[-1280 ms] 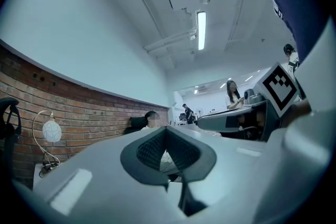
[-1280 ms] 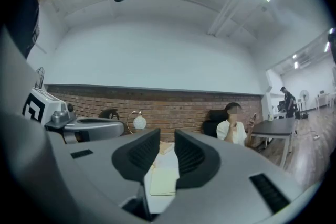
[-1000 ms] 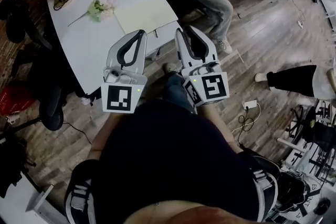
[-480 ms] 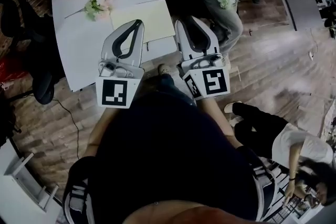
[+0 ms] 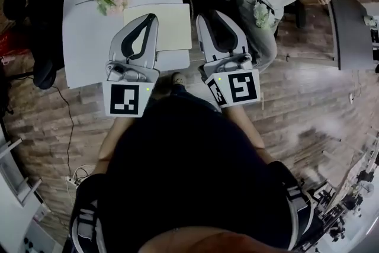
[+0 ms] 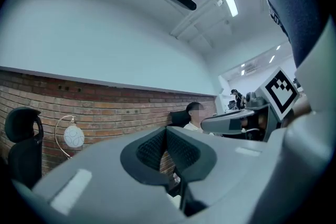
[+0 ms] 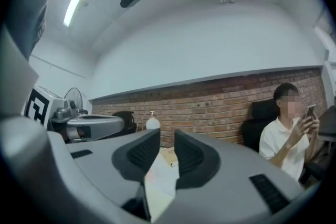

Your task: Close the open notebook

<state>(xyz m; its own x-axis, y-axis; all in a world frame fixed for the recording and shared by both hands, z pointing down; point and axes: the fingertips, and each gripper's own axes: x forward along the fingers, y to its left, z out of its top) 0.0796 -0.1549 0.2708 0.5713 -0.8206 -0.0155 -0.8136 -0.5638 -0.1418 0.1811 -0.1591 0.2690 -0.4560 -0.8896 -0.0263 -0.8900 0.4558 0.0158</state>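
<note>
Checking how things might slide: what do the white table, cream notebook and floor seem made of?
White rectangular table: probably matte laminate, evenly plain. Open cream notebook: paper, flat matte pages. Brown plank floor: wood or wood-look laminate, visible seams.

Brick wall [image 6: 105, 107], wooden floor [image 5: 308, 103], white table [image 5: 89, 38]

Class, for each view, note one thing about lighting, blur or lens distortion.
Head view: the wooden floor smears at right, while the notebook is sharp. Left gripper view: fisheye bows the brick wall, and the ceiling light glares. Right gripper view: black corners ring the picture, and the strip light is blown out white.
</note>
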